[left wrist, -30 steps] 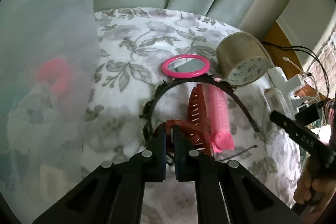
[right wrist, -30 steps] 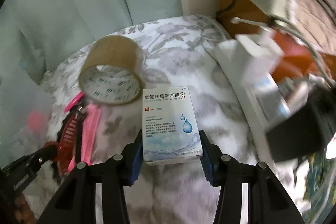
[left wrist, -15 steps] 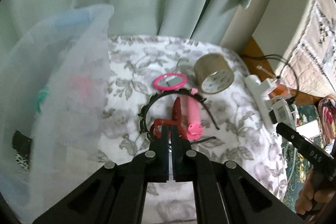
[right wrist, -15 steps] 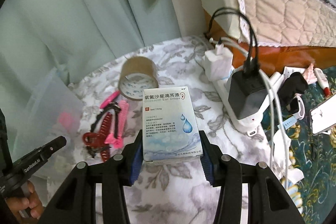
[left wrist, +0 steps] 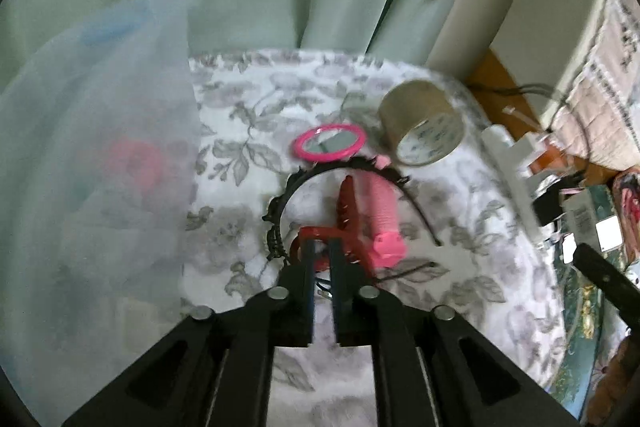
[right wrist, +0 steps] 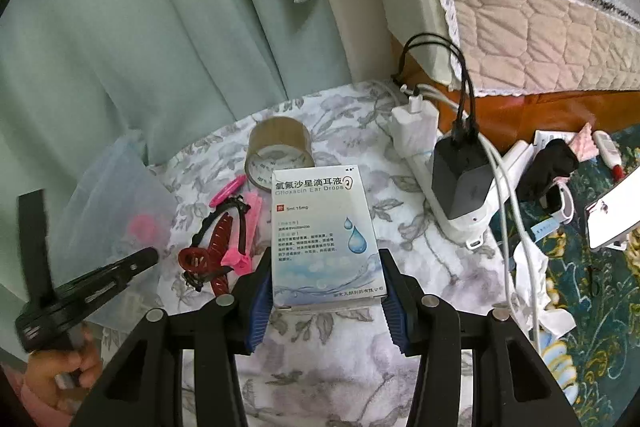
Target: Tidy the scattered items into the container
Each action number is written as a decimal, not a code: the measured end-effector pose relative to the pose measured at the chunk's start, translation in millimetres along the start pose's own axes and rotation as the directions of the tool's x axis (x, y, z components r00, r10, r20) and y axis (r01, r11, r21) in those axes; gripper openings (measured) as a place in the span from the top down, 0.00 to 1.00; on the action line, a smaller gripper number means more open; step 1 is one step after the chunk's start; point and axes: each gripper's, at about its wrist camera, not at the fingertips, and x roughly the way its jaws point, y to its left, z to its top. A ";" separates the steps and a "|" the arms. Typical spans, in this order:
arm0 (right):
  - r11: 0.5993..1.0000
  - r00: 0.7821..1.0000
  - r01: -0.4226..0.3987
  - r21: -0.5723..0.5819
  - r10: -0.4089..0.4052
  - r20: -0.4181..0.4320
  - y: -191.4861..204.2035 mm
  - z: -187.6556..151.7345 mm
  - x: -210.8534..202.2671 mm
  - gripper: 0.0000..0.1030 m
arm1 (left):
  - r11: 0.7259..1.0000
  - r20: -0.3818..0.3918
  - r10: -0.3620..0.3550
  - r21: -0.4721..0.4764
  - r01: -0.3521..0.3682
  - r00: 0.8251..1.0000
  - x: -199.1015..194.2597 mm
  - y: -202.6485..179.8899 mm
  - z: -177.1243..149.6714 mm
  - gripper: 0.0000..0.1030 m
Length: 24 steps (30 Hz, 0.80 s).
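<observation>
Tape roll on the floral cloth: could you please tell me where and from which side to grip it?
Probably its upper wall. The tape roll seems to rest on its curved side, with its open core facing the right wrist camera. Come from that near side and from above, with one finger of the tongs inside the core and the other over the outside of the band.

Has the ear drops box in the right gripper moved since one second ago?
Yes. The ear drops box, held in the right gripper, has drawn back from the tape roll, which now looks smaller and farther off.
</observation>
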 end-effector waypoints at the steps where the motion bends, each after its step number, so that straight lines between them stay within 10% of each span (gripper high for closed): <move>1: 1.000 1.000 -0.002 -0.001 0.002 -0.009 -0.4 -0.1 4.1 0.51 | 1.000 -0.017 0.003 0.001 -0.003 1.000 8.8 0.6 1.2 0.91; 14: 0.999 0.992 -0.028 0.021 0.030 -0.120 -10.3 0.0 60.3 0.51 | 0.997 -0.047 0.080 0.017 -0.080 0.996 43.8 7.8 14.6 0.59; 19: 0.999 0.990 -0.043 0.022 0.045 -0.132 -10.3 0.9 67.9 0.51 | 0.996 -0.056 0.083 0.046 -0.081 0.995 46.0 -0.3 12.6 0.61; 24: 0.998 0.988 -0.053 0.031 0.057 -0.141 -12.6 -0.1 70.8 0.51 | 0.996 -0.078 0.052 0.077 -0.046 0.996 44.2 -11.2 12.4 0.83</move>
